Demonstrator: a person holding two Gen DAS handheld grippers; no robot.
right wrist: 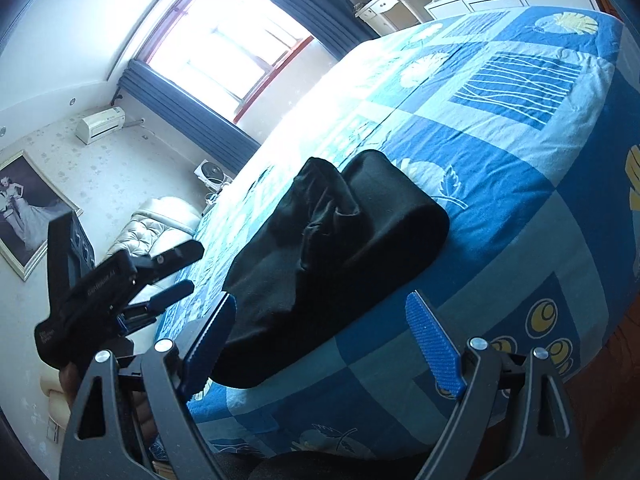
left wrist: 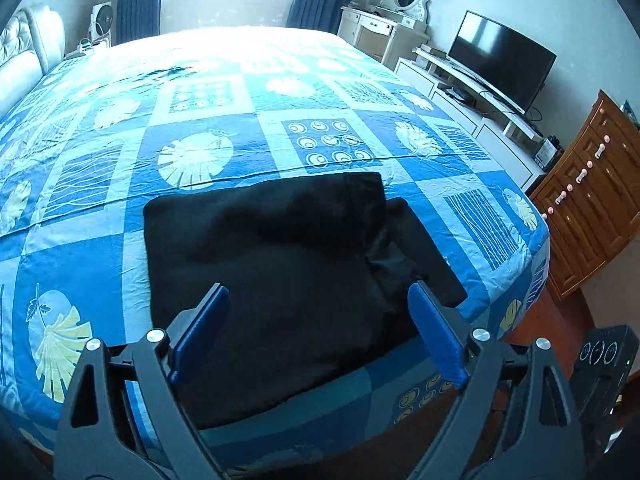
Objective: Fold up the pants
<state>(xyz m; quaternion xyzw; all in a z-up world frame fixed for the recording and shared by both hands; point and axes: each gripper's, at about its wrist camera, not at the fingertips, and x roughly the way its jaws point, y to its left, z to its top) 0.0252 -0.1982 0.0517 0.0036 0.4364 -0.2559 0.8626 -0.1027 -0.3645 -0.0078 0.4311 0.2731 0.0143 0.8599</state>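
both tongs, the left gripper (left wrist: 318,298) and right gripper (right wrist: 320,312), gape wide and empty above the folded black pants (left wrist: 260,264) on the bed (left wrist: 100,272); the fold looks finished, leaving perhaps 1 tidying of the overhanging flap.

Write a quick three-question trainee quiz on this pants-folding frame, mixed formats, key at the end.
1. True or false: the left gripper is clamped on the black pants.
2. What do the pants lie on? A) the floor B) the blue patterned bedspread C) the white TV stand
3. Fill in: in the right wrist view, the right gripper has its jaws ____, with nothing pressed between its fingers.

Key:
1. False; its jaws stand open above the folded pants.
2. B
3. open
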